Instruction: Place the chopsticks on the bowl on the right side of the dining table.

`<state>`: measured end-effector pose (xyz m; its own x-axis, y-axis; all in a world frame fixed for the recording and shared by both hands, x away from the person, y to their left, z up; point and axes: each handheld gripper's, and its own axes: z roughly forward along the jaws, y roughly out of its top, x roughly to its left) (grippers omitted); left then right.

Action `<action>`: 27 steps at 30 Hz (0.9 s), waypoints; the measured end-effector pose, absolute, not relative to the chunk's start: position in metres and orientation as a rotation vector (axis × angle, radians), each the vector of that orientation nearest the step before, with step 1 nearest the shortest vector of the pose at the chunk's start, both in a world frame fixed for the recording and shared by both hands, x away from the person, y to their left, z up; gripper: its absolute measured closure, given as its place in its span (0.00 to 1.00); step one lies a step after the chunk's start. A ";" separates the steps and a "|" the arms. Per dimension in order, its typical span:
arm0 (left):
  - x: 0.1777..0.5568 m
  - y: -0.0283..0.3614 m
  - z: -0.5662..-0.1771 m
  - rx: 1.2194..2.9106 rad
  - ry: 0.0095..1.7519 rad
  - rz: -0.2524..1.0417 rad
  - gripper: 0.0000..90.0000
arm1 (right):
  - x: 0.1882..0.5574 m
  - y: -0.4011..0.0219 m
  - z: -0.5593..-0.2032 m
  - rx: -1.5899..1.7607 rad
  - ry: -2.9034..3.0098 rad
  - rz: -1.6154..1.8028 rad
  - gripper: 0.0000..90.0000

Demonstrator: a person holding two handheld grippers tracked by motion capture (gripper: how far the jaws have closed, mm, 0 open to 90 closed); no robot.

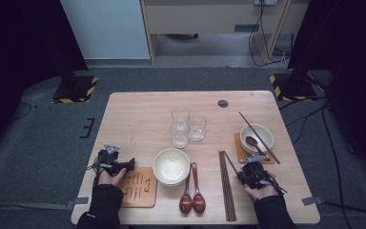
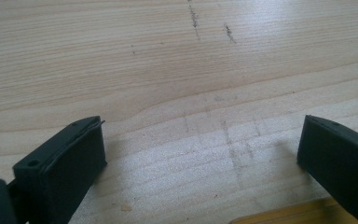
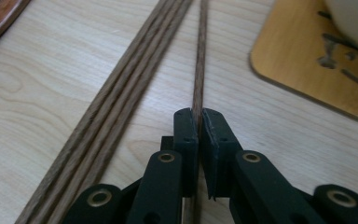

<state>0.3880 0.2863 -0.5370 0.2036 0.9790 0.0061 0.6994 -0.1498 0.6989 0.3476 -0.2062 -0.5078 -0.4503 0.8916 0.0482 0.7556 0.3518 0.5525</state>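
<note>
The right gripper [image 3: 199, 122] has its jaws clamped on a single chopstick [image 3: 198, 70], the pads pressing its sides. That chopstick lies on the table [image 1: 133, 114] just right of the bundled chopsticks [image 1: 227, 186] and left of the right coaster [image 3: 298, 70], near the table's near right edge. The left gripper [image 2: 200, 154] has its jaws wide apart over bare wood, holding nothing, beside the left coaster [image 1: 138, 187].
</note>
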 end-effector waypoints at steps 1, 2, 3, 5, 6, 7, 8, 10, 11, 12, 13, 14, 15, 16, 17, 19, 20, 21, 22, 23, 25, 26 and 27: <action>0.388 0.286 -0.537 1.918 1.556 0.641 0.00 | 0.348 -0.208 -0.508 1.473 2.343 0.749 0.95; 0.388 0.286 -0.537 1.917 1.556 0.641 0.00 | 0.349 -0.209 -0.507 1.473 2.335 0.754 1.00; 0.388 0.286 -0.537 1.918 1.556 0.641 0.00 | 0.350 -0.210 -0.506 1.475 2.328 0.768 1.00; 0.388 0.286 -0.537 1.917 1.556 0.641 0.00 | 0.351 -0.211 -0.506 1.473 2.317 0.772 1.00; 0.388 0.286 -0.537 1.917 1.556 0.641 0.00 | 0.352 -0.212 -0.506 1.481 2.320 0.765 1.00; 0.388 0.286 -0.537 1.917 1.556 0.641 0.00 | 0.352 -0.212 -0.508 1.481 2.321 0.768 1.00; 0.388 0.286 -0.537 1.918 1.556 0.641 0.00 | 0.353 -0.211 -0.508 1.476 2.323 0.762 0.98; 0.388 0.286 -0.537 1.917 1.556 0.641 0.00 | 0.352 -0.211 -0.509 1.458 2.318 0.756 0.95; 0.388 0.286 -0.537 1.918 1.556 0.641 0.00 | 0.352 -0.211 -0.509 1.449 2.317 0.759 0.94; 0.388 0.286 -0.537 1.917 1.556 0.641 0.00 | 0.352 -0.211 -0.508 1.450 2.312 0.767 0.93; 0.388 0.286 -0.537 1.917 1.556 0.641 0.00 | 0.351 -0.211 -0.508 1.444 2.304 0.775 0.91; 0.388 0.286 -0.537 1.917 1.556 0.641 0.00 | 0.350 -0.212 -0.507 1.441 2.295 0.780 0.90; 0.388 0.286 -0.537 1.917 1.556 0.641 0.00 | 0.349 -0.212 -0.506 1.441 2.284 0.782 0.88; 0.388 0.286 -0.537 1.917 1.556 0.641 0.00 | 0.348 -0.213 -0.506 1.441 2.280 0.780 0.87; 0.388 0.286 -0.537 1.917 1.556 0.641 0.00 | 0.348 -0.214 -0.507 1.446 2.274 0.774 0.86; 0.388 0.286 -0.537 1.917 1.556 0.641 0.00 | 0.347 -0.216 -0.508 1.447 2.278 0.760 0.86; 0.388 0.286 -0.537 1.917 1.556 0.641 0.00 | 0.347 -0.216 -0.509 1.457 2.277 0.757 0.86; 0.388 0.286 -0.537 1.918 1.556 0.641 0.00 | 0.348 -0.217 -0.509 1.456 2.280 0.751 0.86; 0.388 0.286 -0.537 1.917 1.556 0.641 0.00 | 0.348 -0.217 -0.510 1.454 2.284 0.745 0.86; 0.388 0.286 -0.537 1.917 1.556 0.641 0.00 | 0.349 -0.217 -0.511 1.454 2.286 0.741 0.87; 0.388 0.286 -0.537 1.917 1.557 0.641 0.00 | 0.349 -0.216 -0.512 1.460 2.296 0.734 0.90; 0.388 0.286 -0.537 1.917 1.557 0.641 0.00 | 0.349 -0.215 -0.512 1.463 2.301 0.732 0.91; 0.388 0.286 -0.537 1.917 1.557 0.641 0.00 | 0.349 -0.215 -0.512 1.465 2.304 0.730 0.93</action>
<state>0.3879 0.2862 -0.5370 0.2030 0.9792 0.0058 0.6995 -0.1492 0.6989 0.3490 -0.2149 -0.5121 -0.4265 0.9045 0.0088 0.7444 0.3454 0.5715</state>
